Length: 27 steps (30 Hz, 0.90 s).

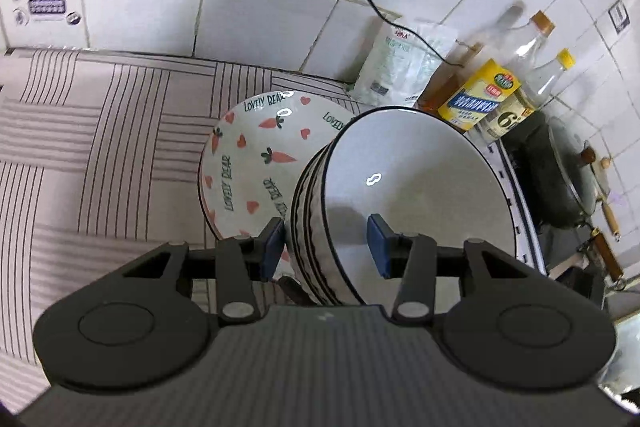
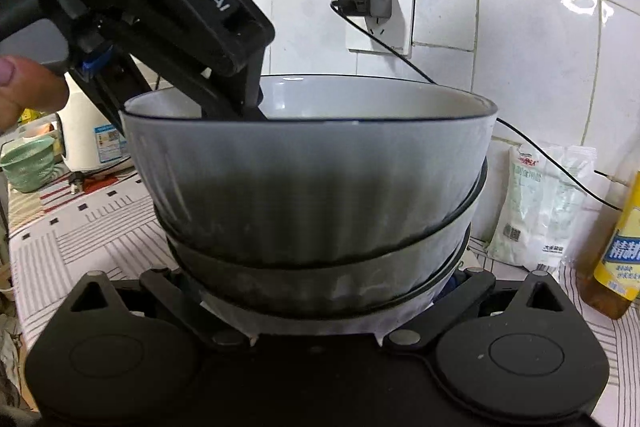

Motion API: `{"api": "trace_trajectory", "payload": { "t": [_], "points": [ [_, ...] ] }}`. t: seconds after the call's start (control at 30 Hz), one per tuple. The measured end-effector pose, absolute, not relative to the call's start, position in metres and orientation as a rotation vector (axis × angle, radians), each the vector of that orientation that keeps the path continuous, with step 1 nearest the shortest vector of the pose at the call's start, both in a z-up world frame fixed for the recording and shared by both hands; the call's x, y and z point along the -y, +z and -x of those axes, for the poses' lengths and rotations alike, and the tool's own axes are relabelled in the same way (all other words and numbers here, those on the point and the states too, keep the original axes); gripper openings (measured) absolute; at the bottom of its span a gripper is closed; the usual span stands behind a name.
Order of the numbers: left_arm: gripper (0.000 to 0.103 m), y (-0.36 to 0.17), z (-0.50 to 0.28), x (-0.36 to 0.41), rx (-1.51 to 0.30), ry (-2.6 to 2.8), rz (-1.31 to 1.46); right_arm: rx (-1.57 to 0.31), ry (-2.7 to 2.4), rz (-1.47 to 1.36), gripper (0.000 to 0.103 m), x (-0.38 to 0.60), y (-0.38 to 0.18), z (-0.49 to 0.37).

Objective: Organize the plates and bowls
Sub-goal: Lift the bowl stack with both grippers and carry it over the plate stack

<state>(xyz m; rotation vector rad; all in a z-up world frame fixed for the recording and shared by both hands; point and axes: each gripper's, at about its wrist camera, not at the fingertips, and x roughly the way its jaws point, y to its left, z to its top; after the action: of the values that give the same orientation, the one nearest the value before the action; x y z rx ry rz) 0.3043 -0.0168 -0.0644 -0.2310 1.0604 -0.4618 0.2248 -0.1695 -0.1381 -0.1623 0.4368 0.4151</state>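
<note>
Our left gripper (image 1: 326, 243) straddles the rim of the top bowl (image 1: 416, 187), jaws apart, not clamped, likely to steady or lift it. Bowls sit nested beside the carrot plate (image 1: 256, 155). Right gripper (image 2: 320, 311) hugs the stack's base; grip unclear

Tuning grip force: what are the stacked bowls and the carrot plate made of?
Stacked bowls: likely glazed ceramic; glossy white inside with a sharp light glint, ribbed outside, dark rim line. Carrot plate: likely glazed ceramic too; shiny surface, printed pattern. Melamine can't be excluded.
</note>
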Motion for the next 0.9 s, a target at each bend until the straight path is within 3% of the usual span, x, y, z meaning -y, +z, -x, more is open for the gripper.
{"api": "trace_trajectory", "payload": {
  "t": [0.9],
  "points": [
    [0.044,-0.118,-0.367,0.024,-1.1,-0.422,0.253,-0.549,0.284,0.152,0.102,0.153,-0.178,-0.281]
  ]
}}
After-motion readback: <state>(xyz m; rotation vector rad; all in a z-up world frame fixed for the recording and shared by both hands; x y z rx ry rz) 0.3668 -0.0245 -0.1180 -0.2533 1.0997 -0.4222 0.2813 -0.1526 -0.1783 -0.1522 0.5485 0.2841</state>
